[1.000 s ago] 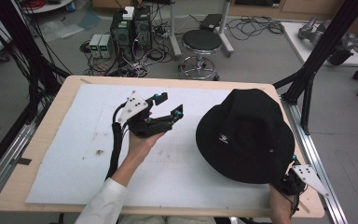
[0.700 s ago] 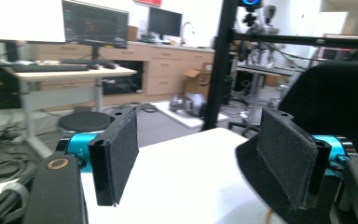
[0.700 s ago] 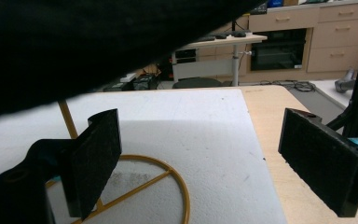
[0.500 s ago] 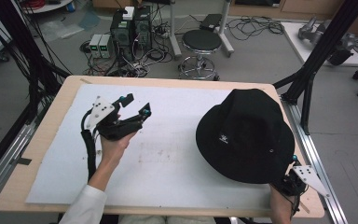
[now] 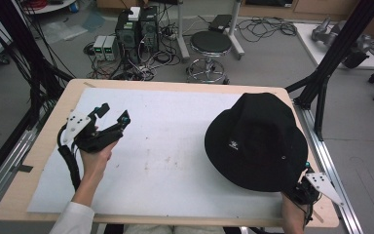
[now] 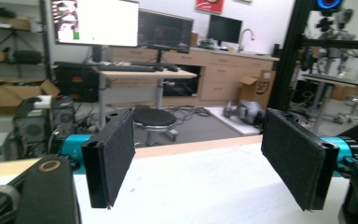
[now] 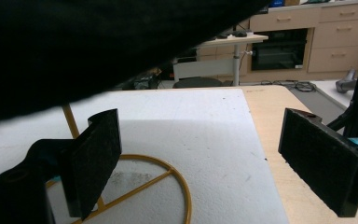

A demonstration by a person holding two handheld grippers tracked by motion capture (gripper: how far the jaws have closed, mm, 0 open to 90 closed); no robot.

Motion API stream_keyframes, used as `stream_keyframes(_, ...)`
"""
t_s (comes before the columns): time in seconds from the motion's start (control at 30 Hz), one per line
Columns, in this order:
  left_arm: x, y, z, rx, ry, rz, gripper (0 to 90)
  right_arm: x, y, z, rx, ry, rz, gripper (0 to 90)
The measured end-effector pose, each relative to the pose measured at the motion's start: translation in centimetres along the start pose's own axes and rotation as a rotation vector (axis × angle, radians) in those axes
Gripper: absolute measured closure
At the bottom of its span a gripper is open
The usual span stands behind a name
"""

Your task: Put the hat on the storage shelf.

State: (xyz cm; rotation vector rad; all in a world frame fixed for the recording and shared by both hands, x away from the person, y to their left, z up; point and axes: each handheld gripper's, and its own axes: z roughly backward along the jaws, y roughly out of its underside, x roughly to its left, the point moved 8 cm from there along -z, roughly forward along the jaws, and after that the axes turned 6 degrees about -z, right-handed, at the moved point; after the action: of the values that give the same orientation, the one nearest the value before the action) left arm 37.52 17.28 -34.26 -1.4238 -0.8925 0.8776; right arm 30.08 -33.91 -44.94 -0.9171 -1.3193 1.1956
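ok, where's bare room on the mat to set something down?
The middle of the white mat, between the left claw and the black hat, is bare, as is the far strip by the table edge. The right side is crowded: the hat sits on a yellow wire stand, with the right claw at its brim.

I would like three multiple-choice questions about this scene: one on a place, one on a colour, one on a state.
1. Where on the table is the black bucket hat?
A. the person's right side
B. the left edge
C. the far left corner

2. What colour is the wire stand under the hat?
A. blue
B. yellow
C. white

3. How are the left tongs?
A. shut on the hat
B. shut on nothing
C. open

Answers: 1 A, the high view shows it at the right. 2 B, the right gripper view shows a yellow ring and rods. 3 C, their jaws stand wide apart.
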Motion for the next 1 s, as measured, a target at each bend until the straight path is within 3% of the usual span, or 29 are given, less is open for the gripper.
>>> stream_keyframes(0.23, 2.2, 1.1, 1.4, 0.014, -0.049, 0.019, 25.4, 0.0, 0.0, 0.0, 0.002, 0.004, 0.001, 12.4)
stream_keyframes(0.47, 3.1, 1.4, 2.5, 0.011, -0.090, -0.013, 25.6, 0.1, 0.0, 0.0, 0.002, 0.002, 0.005, 12.4)
stream_keyframes(0.67, 4.3, 2.2, 3.6, -0.003, -0.147, -0.015, 25.7, 0.1, 0.0, 0.0, 0.003, 0.000, -0.001, 12.4)
stream_keyframes(1.0, 6.9, 4.5, 6.1, 0.014, -0.255, -0.013, 25.6, 0.1, 0.0, 0.0, 0.001, 0.002, -0.004, 12.4)
